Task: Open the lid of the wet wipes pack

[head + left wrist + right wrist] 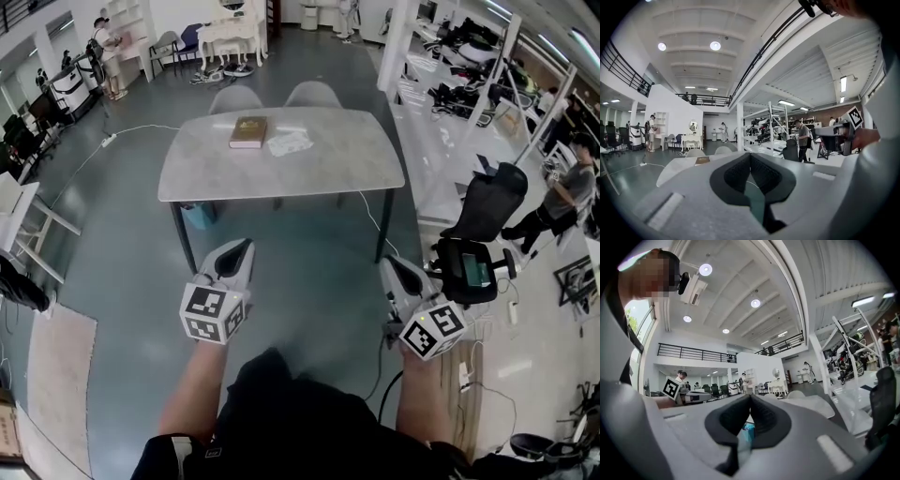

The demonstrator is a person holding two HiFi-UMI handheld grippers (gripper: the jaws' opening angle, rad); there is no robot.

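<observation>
In a large hall with a grey-green floor, a pale table [328,167] carries the wet wipes pack [290,142] just beside a brown book [248,131], well apart from the left gripper [242,251] and right gripper [390,268], both clenched on nothing.

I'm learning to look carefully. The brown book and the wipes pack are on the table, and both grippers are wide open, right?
Not quite. The brown book and the wipes pack are on the table, but the left gripper and the right gripper are shut and empty, not wide open. The two gripper views show the jaws closed together.
</observation>
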